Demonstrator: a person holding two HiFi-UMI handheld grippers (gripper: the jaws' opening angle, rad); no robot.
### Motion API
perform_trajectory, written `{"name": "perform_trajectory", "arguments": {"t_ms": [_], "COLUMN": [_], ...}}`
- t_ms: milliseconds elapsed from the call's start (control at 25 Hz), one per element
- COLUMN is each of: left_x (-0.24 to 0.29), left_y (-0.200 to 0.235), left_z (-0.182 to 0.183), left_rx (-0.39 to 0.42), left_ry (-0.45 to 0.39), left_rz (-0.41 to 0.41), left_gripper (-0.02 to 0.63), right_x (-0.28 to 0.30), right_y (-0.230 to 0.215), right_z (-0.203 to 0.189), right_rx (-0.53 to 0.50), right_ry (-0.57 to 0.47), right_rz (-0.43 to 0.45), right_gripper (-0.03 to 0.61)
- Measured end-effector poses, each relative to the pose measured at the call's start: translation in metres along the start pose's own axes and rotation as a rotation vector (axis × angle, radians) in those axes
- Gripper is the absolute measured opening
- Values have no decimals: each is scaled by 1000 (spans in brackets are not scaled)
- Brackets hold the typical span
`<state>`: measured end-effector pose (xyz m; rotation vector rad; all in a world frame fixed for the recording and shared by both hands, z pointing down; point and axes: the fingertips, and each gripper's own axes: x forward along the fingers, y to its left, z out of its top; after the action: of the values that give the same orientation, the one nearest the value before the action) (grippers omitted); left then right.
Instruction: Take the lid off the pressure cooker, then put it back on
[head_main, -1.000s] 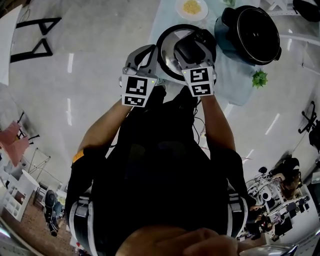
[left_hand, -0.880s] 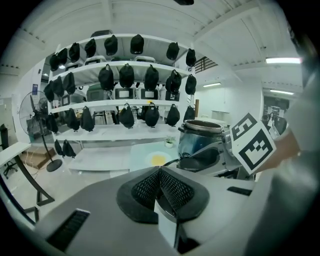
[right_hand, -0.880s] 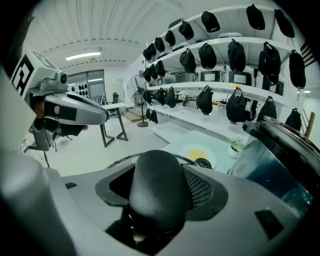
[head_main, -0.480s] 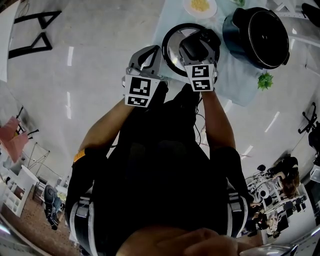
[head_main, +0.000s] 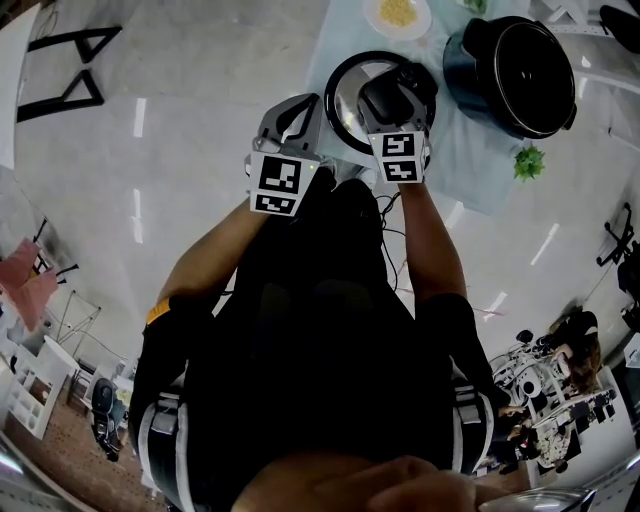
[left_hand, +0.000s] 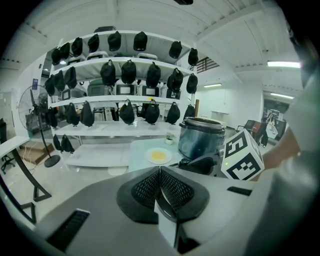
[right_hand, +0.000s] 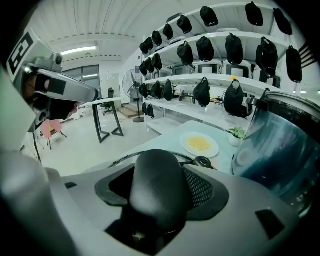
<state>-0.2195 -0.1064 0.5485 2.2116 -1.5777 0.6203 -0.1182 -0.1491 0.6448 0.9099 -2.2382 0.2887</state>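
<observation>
Right fingers (right_hand: 202, 189): I see them clamped on the lid handle (right_hand: 159, 187).
Left fingers (left_hand: 175, 191): pressed together, empty.
Lid (head_main: 348, 95): off the pressure cooker (head_main: 515, 65), just left of it, over the bench (head_main: 470, 150).
Plate (head_main: 398, 14): left of the pressure cooker.

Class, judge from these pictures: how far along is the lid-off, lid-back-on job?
Done: the lid is off, and the cooker stands open on the table. In hand: the right gripper is shut on the lid's handle, beside the cooker. The left gripper is shut and empty. Left: carry the lid over the cooker and set it back on.
</observation>
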Motion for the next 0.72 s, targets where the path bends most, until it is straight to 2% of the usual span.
{"name": "perform_trajectory", "arguments": {"t_ms": [440, 600, 720], "left_x": [-1, -11, -22], "left_y": [-18, -27, -36], "left_z": [8, 16, 23], "left_rx": [16, 12, 7], "left_ry": [-18, -41, -58], "left_rz": [-21, -11, -11], "left_gripper": [11, 11, 11], "right_x": [-7, -33, -57], "right_y": [2, 0, -1], "right_z": [2, 19, 37], "right_rx": [-69, -58, -7], "right_ry": [26, -23, -79], "right_rz": [6, 5, -3], "right_gripper": [305, 305, 302]}}
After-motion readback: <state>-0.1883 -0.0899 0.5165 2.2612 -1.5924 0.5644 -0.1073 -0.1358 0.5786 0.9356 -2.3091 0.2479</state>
